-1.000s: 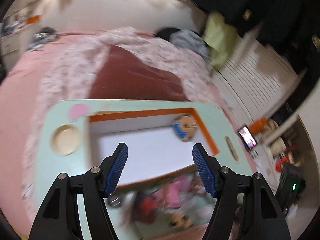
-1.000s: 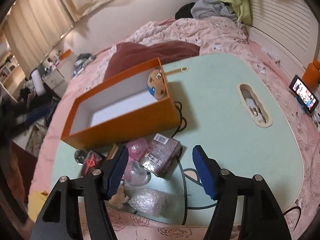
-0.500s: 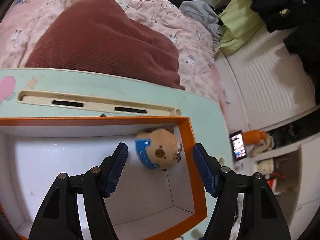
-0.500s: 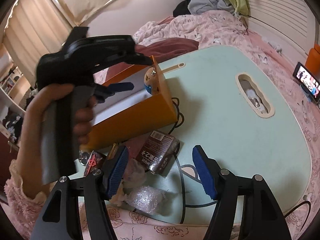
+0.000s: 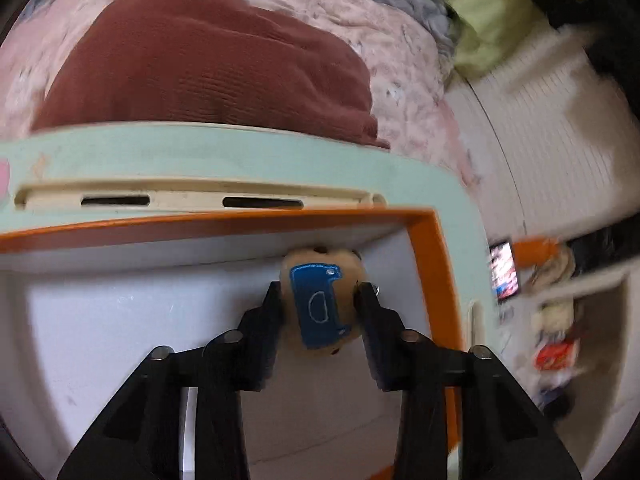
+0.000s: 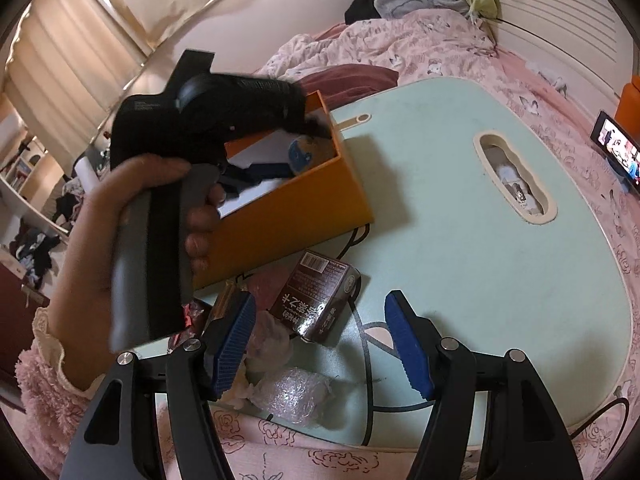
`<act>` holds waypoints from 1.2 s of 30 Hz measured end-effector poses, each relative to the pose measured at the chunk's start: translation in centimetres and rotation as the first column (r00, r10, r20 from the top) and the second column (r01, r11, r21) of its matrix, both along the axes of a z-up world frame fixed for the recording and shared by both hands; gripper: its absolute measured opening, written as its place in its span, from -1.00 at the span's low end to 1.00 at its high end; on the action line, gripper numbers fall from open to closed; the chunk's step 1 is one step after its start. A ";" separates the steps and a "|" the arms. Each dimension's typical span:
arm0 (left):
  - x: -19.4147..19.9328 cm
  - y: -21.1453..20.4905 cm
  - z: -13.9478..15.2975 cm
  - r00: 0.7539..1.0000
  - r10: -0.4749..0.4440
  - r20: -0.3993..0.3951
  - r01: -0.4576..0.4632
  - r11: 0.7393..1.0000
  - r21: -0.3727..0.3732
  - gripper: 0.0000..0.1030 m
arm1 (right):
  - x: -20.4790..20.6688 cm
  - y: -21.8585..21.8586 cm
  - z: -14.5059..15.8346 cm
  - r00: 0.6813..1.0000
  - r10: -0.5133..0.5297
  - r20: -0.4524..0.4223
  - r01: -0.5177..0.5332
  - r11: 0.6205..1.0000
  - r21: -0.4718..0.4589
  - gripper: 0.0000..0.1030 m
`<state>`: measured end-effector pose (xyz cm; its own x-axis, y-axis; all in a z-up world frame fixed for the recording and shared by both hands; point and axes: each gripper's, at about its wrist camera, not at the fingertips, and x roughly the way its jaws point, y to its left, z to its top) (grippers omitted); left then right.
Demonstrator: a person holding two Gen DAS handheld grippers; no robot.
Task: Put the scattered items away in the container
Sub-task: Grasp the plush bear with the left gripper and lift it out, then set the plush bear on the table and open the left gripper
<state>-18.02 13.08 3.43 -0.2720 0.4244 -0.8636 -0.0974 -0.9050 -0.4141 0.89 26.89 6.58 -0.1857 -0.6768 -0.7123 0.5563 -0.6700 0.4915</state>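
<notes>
A tan plush toy with a blue patch [image 5: 320,306] lies in the far right corner of the orange box [image 5: 430,240] with a white inside. My left gripper [image 5: 318,300] is inside the box with its fingers closed against both sides of the toy. In the right wrist view the box [image 6: 288,216] stands on the mint table [image 6: 480,240], with the left gripper body [image 6: 208,120] reaching into it and the toy [image 6: 306,152] showing. My right gripper [image 6: 320,328] is open above a dark brown carton [image 6: 316,300], a clear plastic wrap [image 6: 292,390] and pink and red items [image 6: 192,316].
The table has an oval slot [image 6: 514,178] with small things in it and a black cable [image 6: 368,380] across its front. A pink bed quilt [image 6: 420,44], a maroon cushion [image 5: 208,60] and a lit phone [image 6: 618,150] surround the table.
My left gripper moved down into the box and closed on the plush toy. The right gripper stayed open over the items at the table's front.
</notes>
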 end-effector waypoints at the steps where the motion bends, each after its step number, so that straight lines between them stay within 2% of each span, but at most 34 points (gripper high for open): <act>1: 0.1 -0.4 0.2 1.000 -0.006 0.011 0.006 1.000 0.008 -0.28 | 0.0 0.0 0.0 1.000 -0.001 0.002 0.001 1.000 -0.001 0.30; 3: 0.5 -1.3 0.9 1.000 -0.010 0.007 0.009 1.000 0.027 -0.29 | -0.1 0.1 -0.1 1.000 -0.003 0.006 0.003 1.000 -0.002 0.30; 8: 2.6 -5.0 4.3 0.998 -0.001 -0.063 0.007 0.995 0.097 -0.29 | -0.1 0.0 -0.3 1.000 -0.002 0.012 0.002 1.000 0.000 0.30; 13: 7.2 -8.5 8.9 0.986 -0.015 -0.163 0.045 0.982 0.185 -0.29 | 0.0 0.1 -0.2 1.000 0.000 0.009 0.000 1.000 -0.001 0.30; 16: 10.4 -10.5 10.1 0.977 -0.025 -0.210 0.066 0.979 0.190 -0.29 | 0.0 0.2 -0.2 1.000 -0.004 -0.003 0.004 1.000 0.001 0.30; 21: 16.9 -13.3 7.7 0.979 -0.054 -0.197 0.093 0.977 0.190 -0.29 | -0.3 0.3 -0.1 1.000 -0.021 -0.006 0.021 1.000 -0.002 0.30; 24: 21.1 -14.6 4.4 0.989 -0.085 -0.124 0.109 0.972 0.206 -0.28 | -0.6 0.3 0.1 0.999 -0.031 -0.017 0.031 1.000 -0.001 0.30; 26: 22.7 -14.8 2.7 0.990 -0.105 -0.090 0.120 0.975 0.188 -0.28 | -0.8 0.3 0.4 0.999 -0.038 -0.023 0.038 0.999 0.001 0.30; 29: 23.8 -15.4 1.1 0.993 -0.083 -0.082 0.093 0.989 0.116 -0.28 | -0.9 0.5 0.7 0.999 -0.045 -0.028 0.045 0.999 -0.002 0.30; 32: 23.5 -15.7 -0.2 0.996 -0.052 -0.076 0.060 0.992 0.108 -0.27 | -0.8 0.2 0.7 0.998 -0.040 -0.041 0.040 0.999 0.017 0.30; 36: 22.7 -14.8 -0.6 0.992 -0.046 -0.118 0.053 0.997 0.053 -0.22 | -0.4 -0.5 0.2 0.999 -0.003 -0.033 0.005 0.998 0.058 0.30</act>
<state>4.69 -1.77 2.80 -0.3469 0.4867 -0.8018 -0.1917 -0.8736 -0.4473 0.46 26.42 6.78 -0.2124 -0.6339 -0.7437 0.5685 -0.6992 0.4336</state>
